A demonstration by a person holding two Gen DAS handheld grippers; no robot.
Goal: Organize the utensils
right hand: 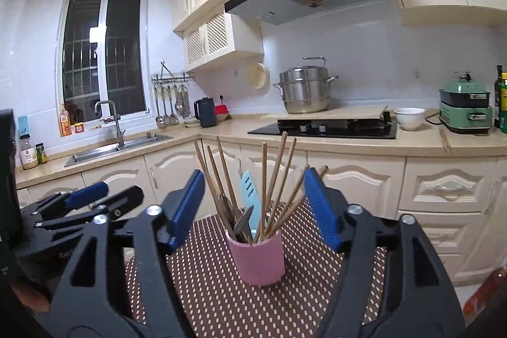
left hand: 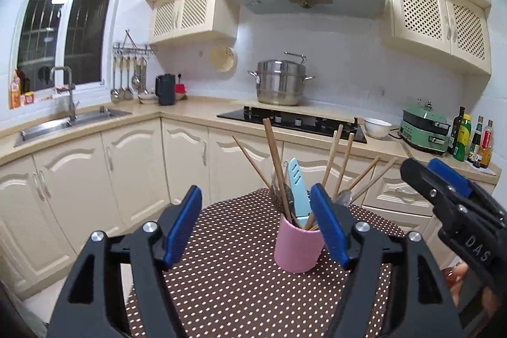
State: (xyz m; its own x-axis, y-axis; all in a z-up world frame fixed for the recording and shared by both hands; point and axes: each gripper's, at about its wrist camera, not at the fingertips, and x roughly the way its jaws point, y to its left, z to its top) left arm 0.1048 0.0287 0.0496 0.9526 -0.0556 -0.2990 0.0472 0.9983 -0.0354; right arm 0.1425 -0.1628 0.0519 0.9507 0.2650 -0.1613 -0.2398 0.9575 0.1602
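- The kitchen counter (left hand: 190, 110) runs along the far wall, carrying a sink (left hand: 47, 125), a black hob (left hand: 285, 119), a steel steamer pot (left hand: 280, 83), a white bowl (left hand: 377, 127) and a green appliance (left hand: 424, 132).
- The table (left hand: 237, 274), under a brown cloth with pale dots, sits close to both cameras.
- The left gripper (left hand: 256, 227) points across the table with its blue pads spread wide and nothing between them; the cup stands just beyond, near its right-hand finger.
- The right gripper (right hand: 253, 208) likewise has its jaws wide apart, gripping nothing; the cup and its contents show in the gap between the fingers, but the pads stay clear of them.
- Each gripper appears at the edge of the other's view, so the two sit side by side.
- The pink cup (right hand: 258, 258) stands upright on the cloth, about mid-table.
- Wooden chopsticks (right hand: 275, 176) fan out of the cup, leaning in several directions.
- A light blue slotted utensil (right hand: 252, 195) stands among them.
- Metal cutlery (right hand: 242, 224) rests in the cup too; the exact pieces are hard to tell.
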